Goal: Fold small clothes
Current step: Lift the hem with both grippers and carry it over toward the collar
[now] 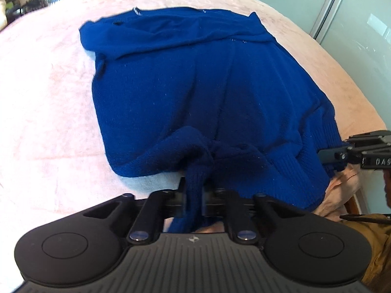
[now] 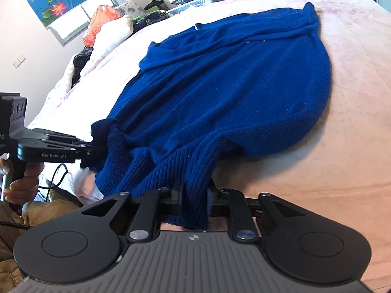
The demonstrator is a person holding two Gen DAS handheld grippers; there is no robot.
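Observation:
A dark blue knit sweater lies spread on a pink bed cover, sleeves folded across its far end. My left gripper is shut on the ribbed hem at the sweater's near edge. My right gripper is shut on the ribbed hem of the sweater at its other near corner. The right gripper shows at the right edge of the left wrist view, and the left gripper shows at the left of the right wrist view, both at the hem.
The bed cover reaches right and far. Piled clothes and pillows lie beyond the bed's far left. A glass wardrobe door stands to the right. A person's hand and a cable are at lower left.

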